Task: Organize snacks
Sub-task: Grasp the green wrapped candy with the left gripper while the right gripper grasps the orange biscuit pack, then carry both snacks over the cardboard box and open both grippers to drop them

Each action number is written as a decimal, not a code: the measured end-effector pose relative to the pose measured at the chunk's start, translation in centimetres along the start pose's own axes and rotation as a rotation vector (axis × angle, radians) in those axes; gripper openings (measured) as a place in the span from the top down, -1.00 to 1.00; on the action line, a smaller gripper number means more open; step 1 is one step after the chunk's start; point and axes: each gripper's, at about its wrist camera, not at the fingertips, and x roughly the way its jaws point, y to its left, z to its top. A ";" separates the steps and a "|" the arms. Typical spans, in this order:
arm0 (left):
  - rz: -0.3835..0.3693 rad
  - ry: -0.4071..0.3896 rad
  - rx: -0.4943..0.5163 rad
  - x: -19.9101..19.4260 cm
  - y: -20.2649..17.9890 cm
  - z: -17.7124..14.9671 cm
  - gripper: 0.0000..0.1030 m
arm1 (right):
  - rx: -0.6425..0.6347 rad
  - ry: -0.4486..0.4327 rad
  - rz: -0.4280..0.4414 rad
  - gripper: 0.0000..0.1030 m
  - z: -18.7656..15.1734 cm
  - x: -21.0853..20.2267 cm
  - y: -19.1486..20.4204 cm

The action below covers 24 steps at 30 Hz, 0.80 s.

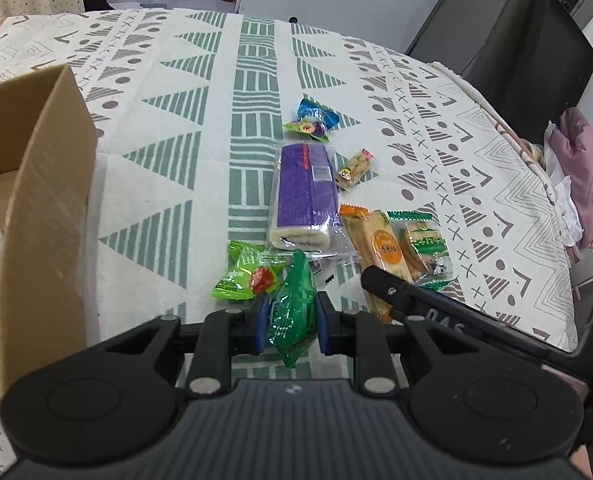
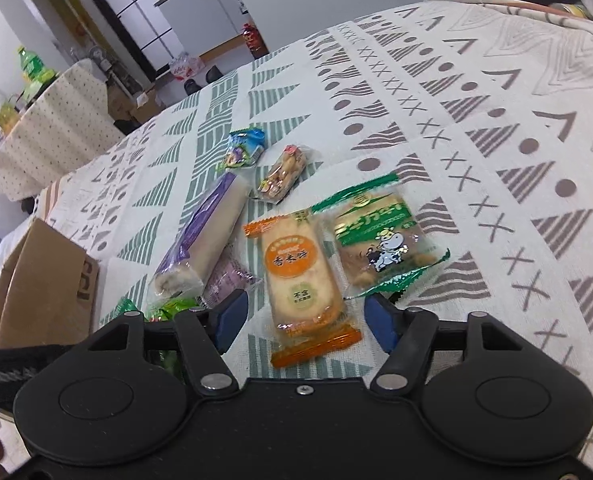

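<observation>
Left wrist view is dominated by the table under a cream cloth with green and brown geometric print (image 1: 200, 128), on which an open brown cardboard box (image 1: 48, 200) stands at the near left. Near the middle, well apart from the box, the snacks are scattered: a long cake roll in a clear and purple wrapper (image 1: 302, 196), an orange-wrapped rice cracker pack (image 1: 380, 248) touching a green-edged biscuit pack with a cow print (image 1: 426, 252), and several small sweets. At the near edge of the pile, a dark green foil snack packet (image 1: 292, 308) is held between the blue pads of the left gripper (image 1: 289, 320), which is closed onto it.

Right wrist view shows the right gripper (image 2: 311, 322) spread wide, nothing held, its fingers standing either side of the near end of the orange pack.

A pick-up step is judged to be in hand. Next, the green packet would need to be carried left and released inside the box.
</observation>
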 end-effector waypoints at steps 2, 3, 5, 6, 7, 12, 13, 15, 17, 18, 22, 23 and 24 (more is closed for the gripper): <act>-0.006 -0.005 0.008 -0.5 0.2 0.1 0.56 | -0.007 0.024 0.009 0.26 -0.2 0.2 0.1; -0.008 -0.010 0.011 -0.7 0.3 0.1 0.56 | -0.008 0.025 0.010 0.29 -0.2 0.0 0.2; -0.009 -0.029 0.017 -1.3 0.5 0.0 0.56 | -0.009 0.036 0.013 0.36 -0.4 -0.5 0.3; -0.013 -0.040 0.016 -1.6 0.7 0.0 0.55 | -0.007 0.038 0.016 0.36 -0.5 -0.7 0.3; -0.018 -0.050 0.014 -1.9 0.8 -0.1 0.56 | 0.001 0.043 0.016 0.37 -0.7 -1.1 0.4; -0.035 -0.089 -0.002 -3.4 1.3 -0.5 0.56 | 0.013 0.030 -0.001 0.37 -1.0 -3.0 0.7; -0.036 -0.093 -0.006 -3.7 1.4 -0.5 0.56 | 0.014 0.028 -0.003 0.37 -1.1 -3.5 0.9; -0.040 -0.100 -0.014 -4.3 1.6 -0.6 0.56 | 0.006 0.017 -0.010 0.37 -1.1 -4.5 1.5; -0.043 -0.115 -0.015 -5.1 1.7 -0.5 0.56 | -0.005 0.009 -0.006 0.37 -1.0 -5.5 2.3; -0.046 -0.124 -0.016 -5.5 1.8 -0.3 0.56 | -0.012 0.004 -0.003 0.37 -1.0 -6.0 2.7; -0.057 -0.161 -0.018 -7.2 2.0 -0.1 0.56 | -0.049 -0.024 0.008 0.37 -0.8 -7.6 5.0; -0.060 -0.169 -0.021 -7.5 2.2 -0.1 0.56 | -0.050 -0.029 0.010 0.37 -0.7 -7.9 5.4; -0.063 -0.180 -0.025 -7.9 2.4 0.0 0.56 | -0.054 -0.035 0.013 0.37 -0.7 -8.2 5.8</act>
